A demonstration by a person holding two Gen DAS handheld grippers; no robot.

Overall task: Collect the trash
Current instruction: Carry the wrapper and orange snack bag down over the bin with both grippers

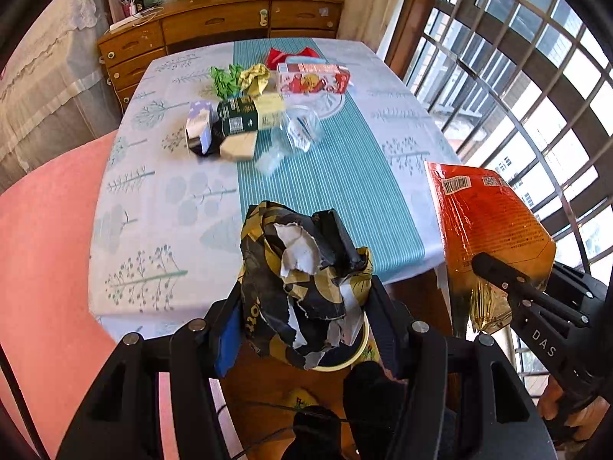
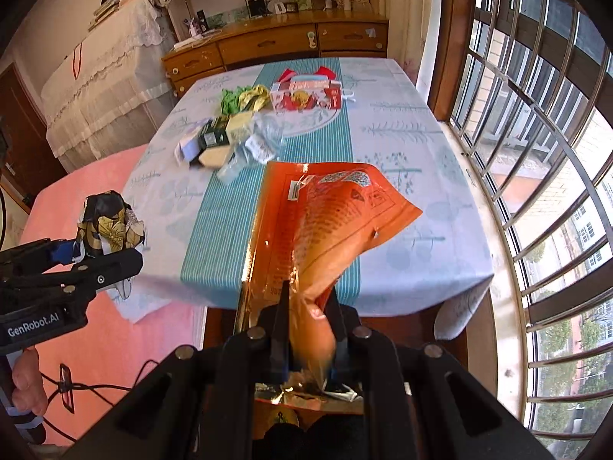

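My left gripper (image 1: pixel 306 306) is shut on a crumpled black, gold and white paper wad (image 1: pixel 302 268), held just off the near edge of the table (image 1: pixel 153 199). The same wad (image 2: pixel 109 222) and the left gripper (image 2: pixel 95 257) show at the left of the right wrist view. My right gripper (image 2: pixel 308 314) is shut on the lower end of an orange foil bag (image 2: pixel 329 207), which stands up over the table's near edge. In the left wrist view this bag (image 1: pixel 490 214) and the right gripper (image 1: pixel 494 268) appear at the right.
Far on the table lie green and yellow crumpled papers (image 1: pixel 237 78), a red printed box (image 1: pixel 312 78), dark and cream cartons (image 1: pixel 237 122) and clear plastic (image 1: pixel 295 134). A pink bed (image 1: pixel 46 230) is left, window bars (image 2: pixel 536 153) right, a wooden dresser (image 2: pixel 276 44) behind. A round cream rim (image 1: pixel 345 362) shows below the wad.
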